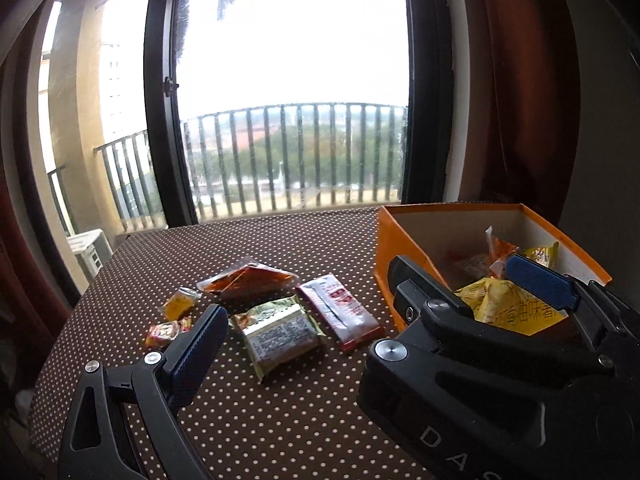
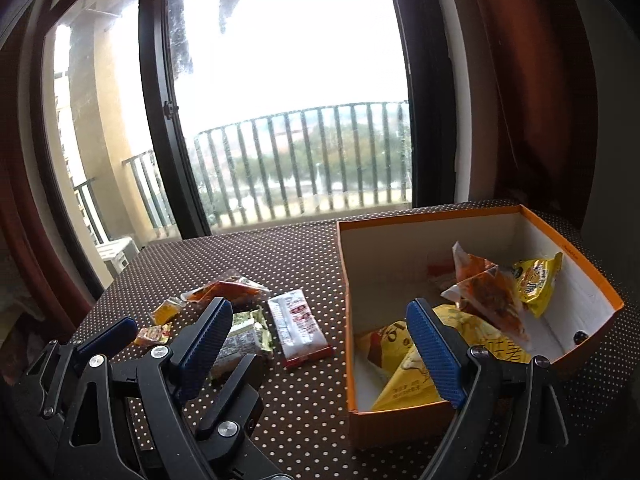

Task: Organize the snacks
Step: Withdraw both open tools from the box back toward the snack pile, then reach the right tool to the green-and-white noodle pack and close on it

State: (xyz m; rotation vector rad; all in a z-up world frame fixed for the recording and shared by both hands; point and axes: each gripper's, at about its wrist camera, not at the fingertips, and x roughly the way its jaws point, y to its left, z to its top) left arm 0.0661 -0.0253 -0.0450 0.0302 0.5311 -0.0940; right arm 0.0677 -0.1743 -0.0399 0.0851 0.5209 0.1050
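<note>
Above the table (image 2: 280, 248), both tongs (image 2: 320, 340) gape wide, empty.

In the left wrist view, the right gripper's body (image 1: 480, 360) covered the near wall of the orange box (image 1: 448, 210) and most of the yellow packet (image 1: 508, 308) inside it. In the right wrist view, a blue pad hid part of the green-and-silver packet (image 2: 244, 340). Print on every wrapper was too small to read. The worktop (image 2: 280, 248) ran off the bottom edge.
</note>
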